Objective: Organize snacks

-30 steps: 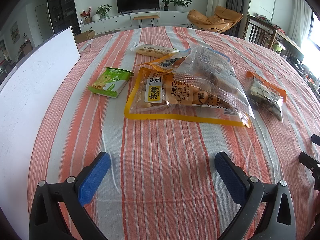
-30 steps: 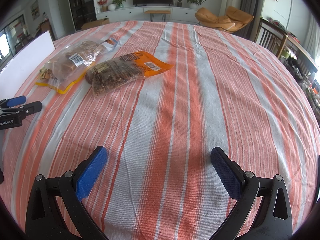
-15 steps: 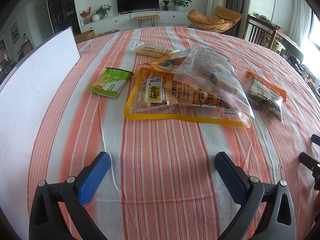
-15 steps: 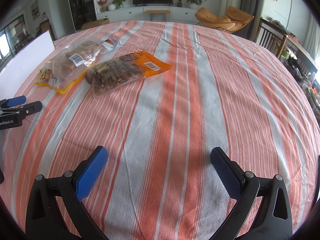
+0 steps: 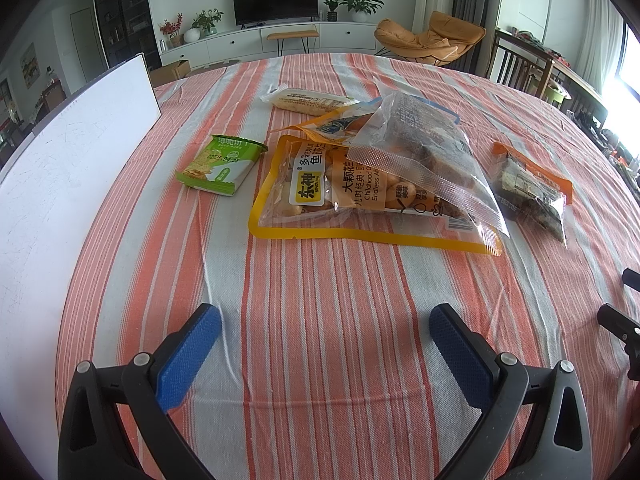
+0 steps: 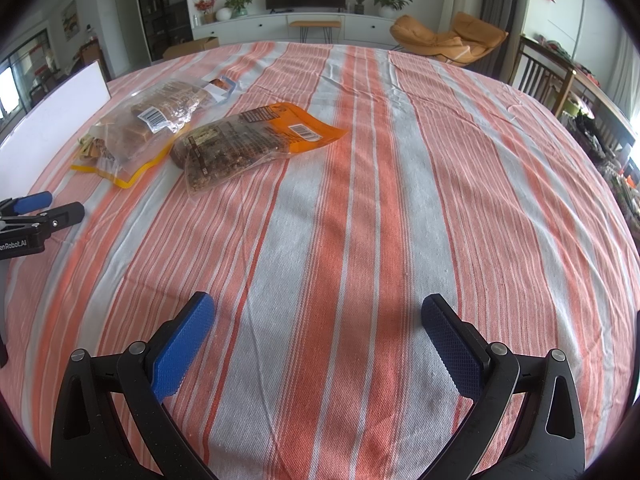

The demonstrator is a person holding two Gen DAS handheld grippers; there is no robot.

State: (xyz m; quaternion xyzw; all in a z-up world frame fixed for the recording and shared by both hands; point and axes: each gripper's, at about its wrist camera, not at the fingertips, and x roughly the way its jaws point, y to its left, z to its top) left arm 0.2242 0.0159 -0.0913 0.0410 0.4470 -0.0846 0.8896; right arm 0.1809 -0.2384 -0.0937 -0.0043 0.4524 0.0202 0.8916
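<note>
Several snack packs lie on the striped tablecloth point(image 5: 320, 320). A yellow-edged bag of round snacks point(image 5: 340, 200) sits ahead of my left gripper point(image 5: 325, 318), with a clear bag of brown pieces point(image 5: 424, 152) lying over it. To its left is a green cracker pack point(image 5: 220, 164); behind it, a pale long pack point(image 5: 308, 100). An orange-topped bag of dark snacks point(image 5: 532, 188) lies to the right, also the orange-topped bag point(image 6: 248, 140) in the right wrist view. Both my left gripper and my right gripper point(image 6: 318, 314) stand open and empty, short of the packs.
A white board point(image 5: 60, 184) stands upright along the table's left edge. The left gripper's fingers point(image 6: 44, 210) show at the left edge of the right wrist view. Bare cloth point(image 6: 400, 200) stretches right of the packs. Chairs point(image 6: 540, 76) stand beyond the far right rim.
</note>
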